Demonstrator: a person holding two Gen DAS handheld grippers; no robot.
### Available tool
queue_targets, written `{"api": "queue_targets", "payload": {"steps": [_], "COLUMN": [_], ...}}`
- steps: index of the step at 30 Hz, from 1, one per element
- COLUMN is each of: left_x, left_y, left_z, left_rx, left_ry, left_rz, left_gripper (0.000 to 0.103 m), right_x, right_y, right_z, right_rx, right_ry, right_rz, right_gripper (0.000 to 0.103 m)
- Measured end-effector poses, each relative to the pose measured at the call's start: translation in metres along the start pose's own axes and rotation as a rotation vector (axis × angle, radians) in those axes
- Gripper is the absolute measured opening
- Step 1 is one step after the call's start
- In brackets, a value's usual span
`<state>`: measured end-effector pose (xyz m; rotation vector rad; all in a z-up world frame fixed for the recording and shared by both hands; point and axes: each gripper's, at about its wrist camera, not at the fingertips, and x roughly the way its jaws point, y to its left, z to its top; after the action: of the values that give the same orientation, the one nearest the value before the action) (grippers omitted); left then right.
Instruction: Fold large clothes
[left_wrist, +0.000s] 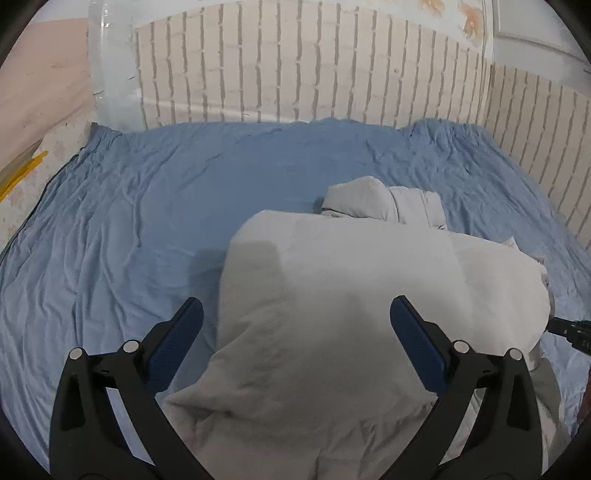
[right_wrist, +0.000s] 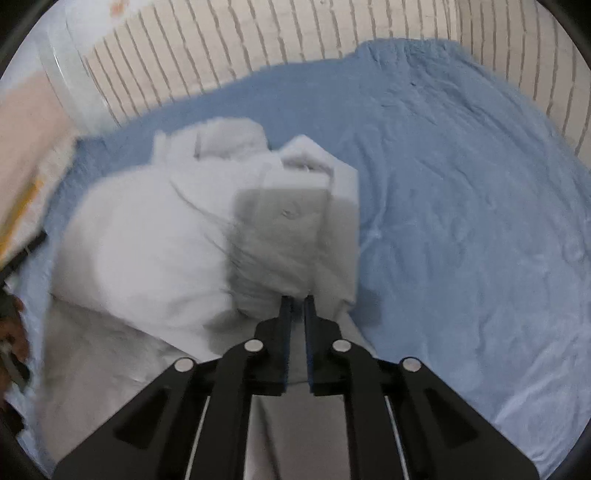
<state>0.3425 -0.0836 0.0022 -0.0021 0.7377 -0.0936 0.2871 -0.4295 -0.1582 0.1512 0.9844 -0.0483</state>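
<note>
A large pale grey garment (left_wrist: 332, 277) lies bunched on a blue sheet (left_wrist: 147, 203), with a rolled part (left_wrist: 380, 201) at its far end. My left gripper (left_wrist: 295, 306) hovers over the garment's near half, jaws wide open, nothing between the blue pads (left_wrist: 177, 343). In the right wrist view the same garment (right_wrist: 147, 240) looks blurred and folded over on itself. My right gripper (right_wrist: 298, 301) is shut on a thin fold of its near edge. A black part of the right gripper (left_wrist: 569, 328) shows at the garment's right side.
The blue sheet (right_wrist: 461, 221) spreads wide to the right of the garment. A pale brick-pattern wall (left_wrist: 295, 66) borders the far and right sides. A translucent plastic container (left_wrist: 110, 66) stands at the far left, and a yellow strip (left_wrist: 22, 173) lies beyond the sheet's left edge.
</note>
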Motion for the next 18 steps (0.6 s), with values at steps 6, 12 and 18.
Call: {"api": "queue_targets", "payload": {"steps": [6,12,18], "left_x": [0.022,0.076,0.099], "left_y": [-0.023,-0.03,-0.019], "left_z": [0.028,0.014,-0.022], "left_rx": [0.044,0.076,0.106], "left_ry": [-0.033,0.028,-0.031], "left_rz": [0.009,0.07,0.074], "left_gripper": [0.1,0.1,0.1], "right_x": [-0.064,0.052,0.101], "right_y": [0.04,0.086,0.07], "right_z": [0.05,0.053,0.034], "right_rx": [-0.005,-0.107,-0.095], "right_ry": [-0.358,-0.14,-0.142], "right_rz": [0.033,0.029,0.113], "right_gripper": [0.097,0.098,0.102]}}
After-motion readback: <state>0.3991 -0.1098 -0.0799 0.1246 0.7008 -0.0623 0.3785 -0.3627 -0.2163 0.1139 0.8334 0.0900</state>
